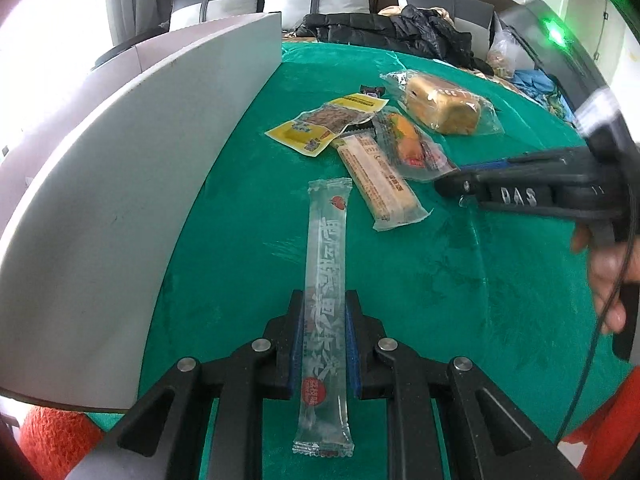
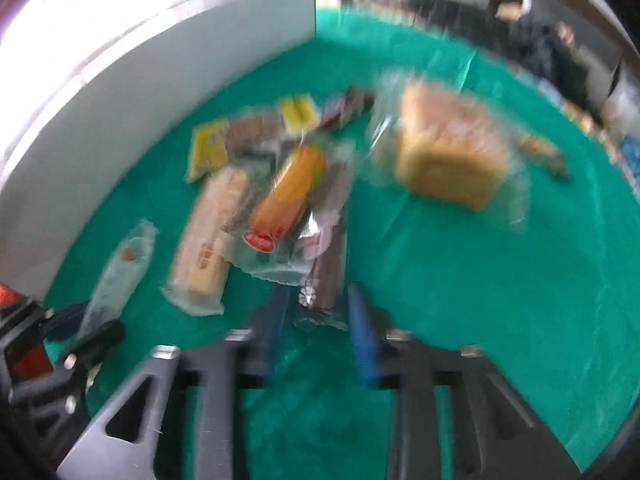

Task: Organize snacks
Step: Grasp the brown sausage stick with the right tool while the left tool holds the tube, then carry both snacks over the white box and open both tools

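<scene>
A long clear jelly stick (image 1: 325, 312) lies on the green cloth (image 1: 440, 288), its long axis running near to far, one crimped end toward the camera and the other pointing at the pile of snacks beyond. The left gripper (image 1: 323, 322) stands astride the stick's near half, its blue pads (image 1: 297, 344) touching or nearly touching the film on both sides; it looks closed on the packet. The stick appears light, limp and slick, and a hold near the middle would likely keep its ends from drooping.

Farther off, a tan biscuit bar (image 1: 378, 182) lies angled from far left to near right. Beside it are a clear-wrapped orange sausage packet (image 1: 408, 144), a yellow pouch (image 1: 320, 124) and a wrapped bread loaf (image 1: 442, 108). The loaf looks soft and easily crushed, best taken by the loose film at its edge.

The right gripper (image 2: 318, 320) hovers at the near edge of the pile, its jaws spread wide with a dark brown bar (image 2: 330, 280) lying lengthwise between them, pointing away. That view is smeared by motion, so whether the pads touch the bar cannot be told. A white board (image 1: 120, 200) walls the left side of the cloth.
</scene>
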`<act>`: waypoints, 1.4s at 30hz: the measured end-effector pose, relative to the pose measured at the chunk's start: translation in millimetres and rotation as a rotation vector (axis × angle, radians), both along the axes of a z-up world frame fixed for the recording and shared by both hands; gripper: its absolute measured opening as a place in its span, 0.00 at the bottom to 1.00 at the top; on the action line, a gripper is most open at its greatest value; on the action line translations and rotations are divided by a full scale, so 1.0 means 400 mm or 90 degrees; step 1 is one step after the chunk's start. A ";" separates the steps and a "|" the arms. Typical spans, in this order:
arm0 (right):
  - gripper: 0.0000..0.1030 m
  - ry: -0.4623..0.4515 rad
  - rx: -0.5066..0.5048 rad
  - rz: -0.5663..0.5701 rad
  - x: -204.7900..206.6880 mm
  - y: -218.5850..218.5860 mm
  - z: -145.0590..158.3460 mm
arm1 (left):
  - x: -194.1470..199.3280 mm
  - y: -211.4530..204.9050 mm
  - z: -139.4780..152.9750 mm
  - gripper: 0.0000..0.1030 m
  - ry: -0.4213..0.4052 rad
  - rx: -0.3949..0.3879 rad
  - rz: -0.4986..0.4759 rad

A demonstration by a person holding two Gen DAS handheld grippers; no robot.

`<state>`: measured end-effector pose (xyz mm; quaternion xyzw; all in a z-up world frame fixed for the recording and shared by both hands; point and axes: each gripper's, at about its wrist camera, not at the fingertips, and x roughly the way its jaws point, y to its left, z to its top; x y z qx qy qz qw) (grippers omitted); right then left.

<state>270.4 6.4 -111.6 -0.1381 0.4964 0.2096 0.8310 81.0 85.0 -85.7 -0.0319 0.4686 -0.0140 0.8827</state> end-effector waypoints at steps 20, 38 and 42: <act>0.34 0.098 -0.052 -0.078 -0.144 -0.193 -0.006 | 0.005 0.042 0.000 0.17 0.021 -0.147 0.011; 0.18 -0.022 0.271 0.047 -0.110 0.200 0.505 | -0.030 0.388 0.376 0.18 -0.163 -0.213 0.159; 0.52 0.000 0.293 0.108 -0.075 0.391 0.538 | 0.016 0.548 0.367 0.74 -0.099 -0.060 0.252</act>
